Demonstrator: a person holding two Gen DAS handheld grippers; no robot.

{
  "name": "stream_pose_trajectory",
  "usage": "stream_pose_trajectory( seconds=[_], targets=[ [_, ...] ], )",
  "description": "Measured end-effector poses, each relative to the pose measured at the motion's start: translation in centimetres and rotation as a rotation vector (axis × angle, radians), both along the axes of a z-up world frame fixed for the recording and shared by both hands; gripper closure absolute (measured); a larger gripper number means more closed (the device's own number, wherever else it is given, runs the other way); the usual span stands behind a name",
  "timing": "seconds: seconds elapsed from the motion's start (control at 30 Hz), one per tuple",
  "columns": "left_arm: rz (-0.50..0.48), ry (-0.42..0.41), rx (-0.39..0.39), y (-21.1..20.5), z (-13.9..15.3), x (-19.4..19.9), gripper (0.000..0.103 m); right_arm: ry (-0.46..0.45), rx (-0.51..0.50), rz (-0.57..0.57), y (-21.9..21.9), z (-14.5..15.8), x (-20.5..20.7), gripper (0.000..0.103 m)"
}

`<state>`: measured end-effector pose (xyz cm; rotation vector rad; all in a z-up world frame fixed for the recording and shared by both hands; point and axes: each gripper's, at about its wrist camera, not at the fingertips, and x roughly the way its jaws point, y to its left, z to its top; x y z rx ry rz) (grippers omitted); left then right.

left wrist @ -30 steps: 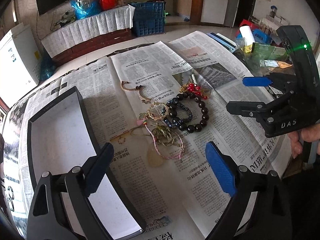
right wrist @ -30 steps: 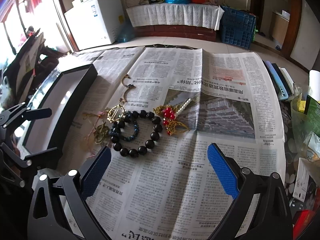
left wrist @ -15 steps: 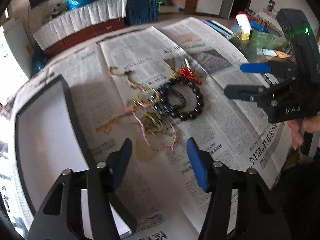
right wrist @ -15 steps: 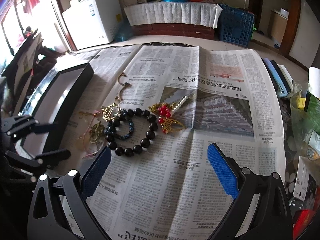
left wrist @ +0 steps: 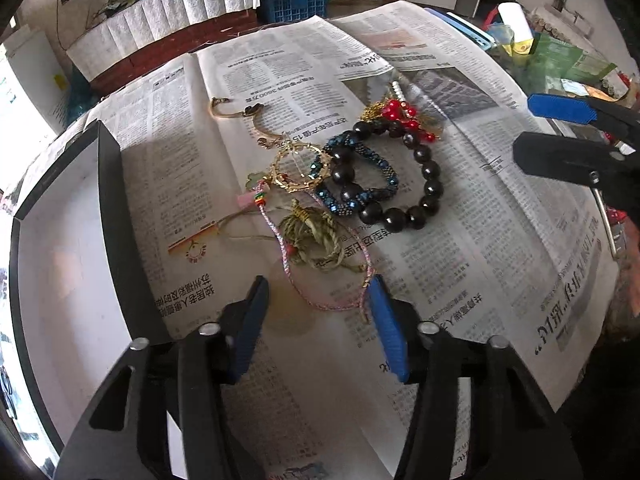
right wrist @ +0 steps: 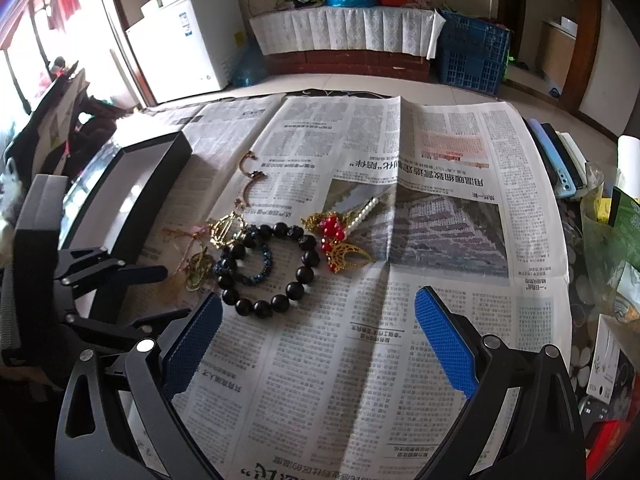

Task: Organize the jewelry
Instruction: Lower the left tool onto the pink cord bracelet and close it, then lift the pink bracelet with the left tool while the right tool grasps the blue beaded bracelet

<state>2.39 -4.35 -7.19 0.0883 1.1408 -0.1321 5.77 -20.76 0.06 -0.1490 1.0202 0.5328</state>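
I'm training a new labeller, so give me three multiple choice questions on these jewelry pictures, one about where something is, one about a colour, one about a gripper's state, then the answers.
1. Where is the open black box relative to the jewelry pile?
A. On the left gripper's side
B. On the right gripper's side
C. Under the pile

2. What colour are the large round beads of the big bracelet?
A. White
B. Black
C. Green

3. How are the left gripper's jaws?
A. Shut on the big bracelet
B. Open, around the near end of the pink cord
C. Shut, holding nothing

Answers: 1 A, the box lies left of the pile in both views. 2 B, the beads are glossy black. 3 B, the blue pads stand apart either side of the cord's loop.
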Motion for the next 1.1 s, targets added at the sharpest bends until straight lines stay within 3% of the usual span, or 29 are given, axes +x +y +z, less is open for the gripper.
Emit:
stream_pose_trajectory(
  seconds=[0.07, 0.3, 0.37, 0.8, 1.1],
  targets=[
    [-0.003, 0.005, 0.013, 0.2, -0.1, 0.0, 0.077, -0.001, 0.002, -0.002, 0.0, 0.1, 0.0, 0.005],
    [-0.011, 0.002, -0.009, 1.5, 0.7, -1.0, 0.083, 0.001, -0.001, -0.003, 0.1, 0.0, 0.0, 0.005],
    [-0.001, -0.016, -0.045, 2.2, 1.7, -1.2, 0.099, 0.001, 0.000, -0.003, 0.1, 0.0, 0.0, 0.005],
    [-0.032, -0.193, -0.188, 3.8, 7.5, -2.9, 0.099, 0.008, -0.014, 0.011, 1.1, -0.4, 0.0, 0.005],
    [-0.033, -0.361, -0.198, 4.0, 11.5, -2.9, 0.099, 0.016, -0.017, 0.041, 2.4, -1.0, -0.2, 0.005]
  ],
)
